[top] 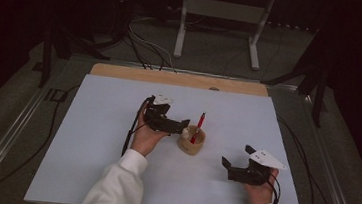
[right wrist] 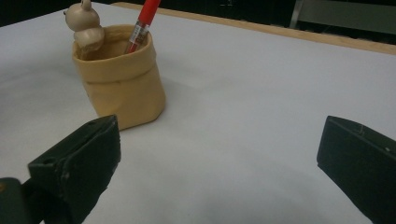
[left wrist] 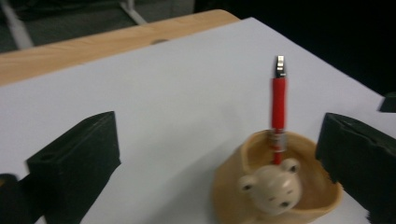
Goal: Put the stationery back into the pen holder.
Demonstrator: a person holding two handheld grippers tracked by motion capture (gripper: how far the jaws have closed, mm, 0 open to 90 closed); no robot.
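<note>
A tan, bag-shaped holder (top: 191,142) stands upright near the middle of the white sheet, with a small bear figure (left wrist: 272,185) on its rim. A red pen (top: 199,125) leans inside it, its silver clip end up. My left gripper (top: 182,126) sits just left of the holder, open. In the left gripper view the holder (left wrist: 233,186) and pen (left wrist: 279,102) lie between the spread jaws, nearer the right one, and the pads press on nothing. My right gripper (top: 236,156) rests open toward the front right. It faces the holder (right wrist: 123,84) from a distance, with nothing between its jaws.
The white sheet (top: 115,141) covers most of the table, and a wooden strip (top: 181,79) shows along the far edge. Black cables (top: 131,132) trail from the left gripper across the sheet. A grey metal stand (top: 222,20) is on the floor beyond the table.
</note>
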